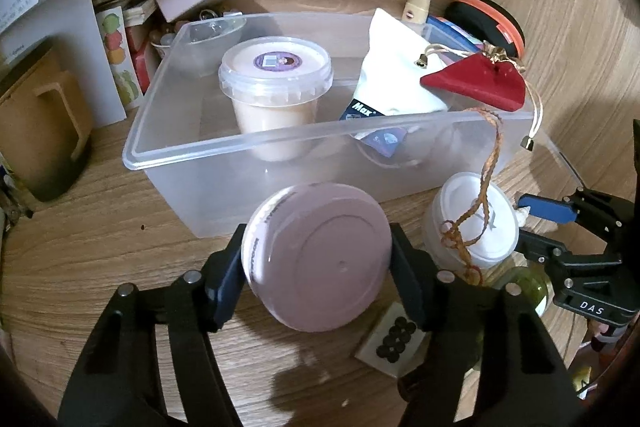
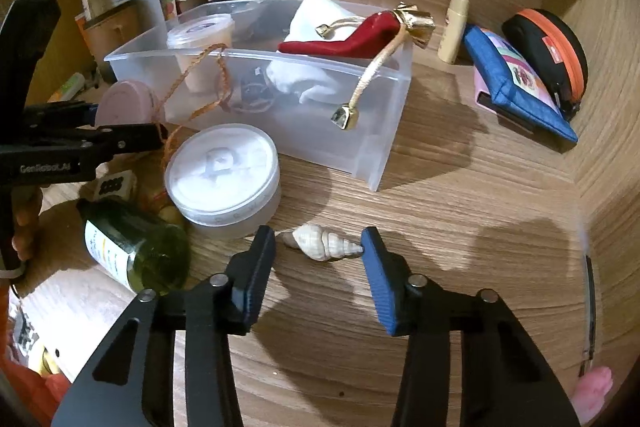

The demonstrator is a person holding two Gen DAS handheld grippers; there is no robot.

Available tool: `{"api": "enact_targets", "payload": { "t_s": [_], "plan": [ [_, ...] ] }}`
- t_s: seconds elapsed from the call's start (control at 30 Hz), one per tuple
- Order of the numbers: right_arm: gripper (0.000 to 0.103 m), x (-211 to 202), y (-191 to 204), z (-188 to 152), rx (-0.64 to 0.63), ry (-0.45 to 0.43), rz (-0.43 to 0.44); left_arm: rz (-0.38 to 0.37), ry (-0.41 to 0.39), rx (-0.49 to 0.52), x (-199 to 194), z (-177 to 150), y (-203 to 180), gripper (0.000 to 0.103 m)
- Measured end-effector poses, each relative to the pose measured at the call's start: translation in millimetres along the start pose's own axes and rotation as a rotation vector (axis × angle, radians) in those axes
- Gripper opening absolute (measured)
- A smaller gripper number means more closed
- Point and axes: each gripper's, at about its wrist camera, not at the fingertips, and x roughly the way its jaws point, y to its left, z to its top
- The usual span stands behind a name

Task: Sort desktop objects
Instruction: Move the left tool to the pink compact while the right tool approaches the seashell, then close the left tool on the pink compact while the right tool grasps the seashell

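Observation:
My left gripper is shut on a round pink jar, held tilted just in front of the clear plastic bin. The bin holds a lidded cream tub, a white pouch and a red drawstring pouch resting on its rim. My right gripper is open low over the desk, with a spiral seashell between its fingertips; the right pad touches the shell's tip. The pink jar and the bin also show in the right wrist view.
A frosted white round container and a green glass bottle lie left of the shell. A blue pouch, a black-orange case and a cream tube sit by the wooden side wall. Papers and boxes crowd the back left.

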Motion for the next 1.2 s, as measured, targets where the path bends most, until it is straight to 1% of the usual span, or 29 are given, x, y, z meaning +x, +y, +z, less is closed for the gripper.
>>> {"api": "enact_targets", "payload": {
  "t_s": [0.03, 0.1, 0.27, 0.3, 0.33, 0.37, 0.5, 0.57, 0.63, 1.0, 1.07, 1.13, 1.2],
  "plan": [
    [0.035, 0, 0, 0, 0.001, -0.001, 0.005, 0.0, -0.001, 0.0, 0, 0, 0, 0.065],
    [0.029, -1, -1, 0, 0.004, -0.004, 0.013, 0.002, -0.002, -0.001, 0, 0, 0, 0.065],
    [0.025, -3, -4, -2, 0.023, -0.011, 0.005, 0.009, -0.011, -0.014, -2, -1, 2, 0.065],
    [0.022, -4, -4, -2, 0.026, -0.016, 0.006, 0.009, -0.015, -0.015, -3, -1, 2, 0.065],
    [0.013, -4, -5, -3, 0.028, -0.018, 0.007, 0.01, -0.02, -0.017, -5, -1, 3, 0.065],
    [0.011, -4, -5, -3, 0.033, -0.016, 0.009, 0.011, -0.023, -0.019, -5, -1, 3, 0.065],
    [0.011, -4, -6, -5, 0.032, -0.015, 0.014, 0.009, -0.029, -0.025, -7, -2, 5, 0.065],
    [0.011, -5, -3, -5, 0.014, -0.005, 0.0, 0.011, -0.031, -0.025, -8, -2, 6, 0.065],
    [0.011, -5, -1, -3, 0.005, -0.004, 0.013, 0.01, -0.035, -0.027, -9, -2, 7, 0.065],
    [0.012, 13, 0, 17, -0.07, 0.036, -0.003, 0.008, -0.079, -0.053, -25, -10, 10, 0.065],
    [0.014, 15, 1, 20, -0.085, 0.036, -0.006, 0.007, -0.086, -0.059, -27, -12, 11, 0.065],
    [0.022, 17, 3, 22, -0.097, 0.033, -0.016, 0.004, -0.091, -0.066, -29, -12, 13, 0.065],
    [0.026, 18, 3, 23, -0.101, 0.029, -0.013, 0.001, -0.097, -0.075, -30, -13, 14, 0.065]
  ]
}}
